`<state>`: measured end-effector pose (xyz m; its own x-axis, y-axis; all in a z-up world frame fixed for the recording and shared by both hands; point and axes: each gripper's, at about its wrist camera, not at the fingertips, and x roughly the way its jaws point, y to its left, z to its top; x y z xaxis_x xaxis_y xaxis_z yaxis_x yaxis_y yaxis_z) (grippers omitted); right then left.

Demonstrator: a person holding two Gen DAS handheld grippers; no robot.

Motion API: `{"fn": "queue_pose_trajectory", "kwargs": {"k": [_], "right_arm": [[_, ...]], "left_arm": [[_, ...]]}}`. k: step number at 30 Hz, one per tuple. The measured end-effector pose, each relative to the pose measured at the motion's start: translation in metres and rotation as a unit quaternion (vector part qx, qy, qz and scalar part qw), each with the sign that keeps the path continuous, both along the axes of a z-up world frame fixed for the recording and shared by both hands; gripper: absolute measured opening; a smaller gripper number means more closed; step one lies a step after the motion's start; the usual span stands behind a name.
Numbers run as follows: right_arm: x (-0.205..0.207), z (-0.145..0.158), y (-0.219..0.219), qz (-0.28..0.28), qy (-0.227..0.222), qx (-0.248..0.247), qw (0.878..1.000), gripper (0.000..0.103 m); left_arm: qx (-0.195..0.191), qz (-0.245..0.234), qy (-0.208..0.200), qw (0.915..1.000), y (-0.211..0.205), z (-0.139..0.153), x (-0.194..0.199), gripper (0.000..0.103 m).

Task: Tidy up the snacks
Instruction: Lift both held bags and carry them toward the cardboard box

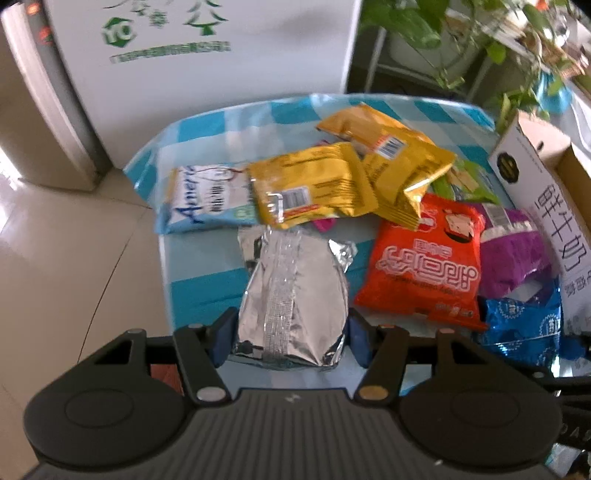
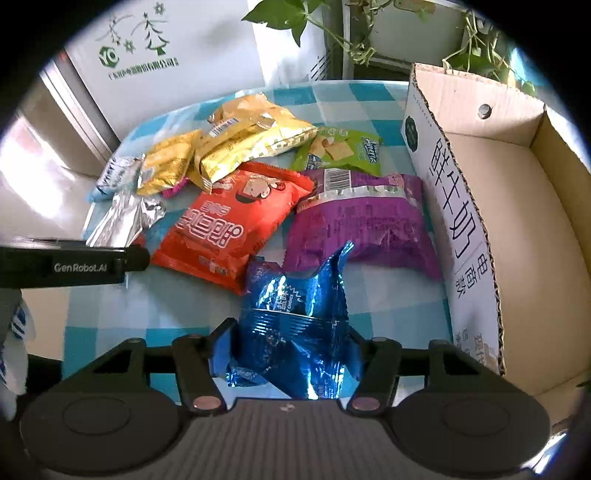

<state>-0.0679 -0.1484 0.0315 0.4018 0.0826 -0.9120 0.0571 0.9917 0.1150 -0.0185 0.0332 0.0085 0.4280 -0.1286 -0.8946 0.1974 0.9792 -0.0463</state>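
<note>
1. Covering the surface (image 1: 207,122) in the left wrist view is a blue-and-white checked cloth; behind it stands a white appliance (image 1: 207,55) with green print, pale floor tiles (image 1: 74,240) lie to the left and leafy plants (image 1: 424,26) hang at the upper right.
2. The left gripper (image 1: 290,338) has its fingers (image 1: 221,339) pinching the silver packet (image 1: 291,288) at its near end, the packet's long axis running away from the camera with its seam strip along it.
3. Beyond it lie a light blue packet (image 1: 199,199), two yellow packets (image 1: 314,184) overlapping, an orange packet (image 1: 424,258) and a purple packet (image 1: 513,251).
4. In the right wrist view the same checked surface (image 2: 110,317) carries the heap, with a green packet (image 2: 340,151) farther back.
5. The right gripper (image 2: 291,354) has its fingers (image 2: 221,347) pressed against the sides of the crumpled blue foil packet (image 2: 295,321), whose pointed end tips up and away.
6. The cardboard box (image 2: 458,206) stands open at the right, touching the purple packet's edge; its visible interior (image 2: 517,206) holds no snacks.
7. The left gripper's black body (image 2: 74,264) enters from the left, beside the silver packet.
</note>
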Motion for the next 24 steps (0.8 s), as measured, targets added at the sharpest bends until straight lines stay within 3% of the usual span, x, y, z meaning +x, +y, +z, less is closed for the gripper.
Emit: {"fn": "queue_pose_trajectory", "kwargs": {"k": [5,24], "right_arm": [[-0.005,0.003,-0.008,-0.005,-0.001,0.036,0.999,0.062],[-0.023,0.033,-0.02,0.013,-0.049,0.062,0.997,0.061]], "left_arm": [[-0.02,0.034,-0.007,0.9992,0.011,0.002,-0.018,0.06],[-0.056,0.043,-0.026,0.9972,-0.001,0.02,-0.059,0.06]]}}
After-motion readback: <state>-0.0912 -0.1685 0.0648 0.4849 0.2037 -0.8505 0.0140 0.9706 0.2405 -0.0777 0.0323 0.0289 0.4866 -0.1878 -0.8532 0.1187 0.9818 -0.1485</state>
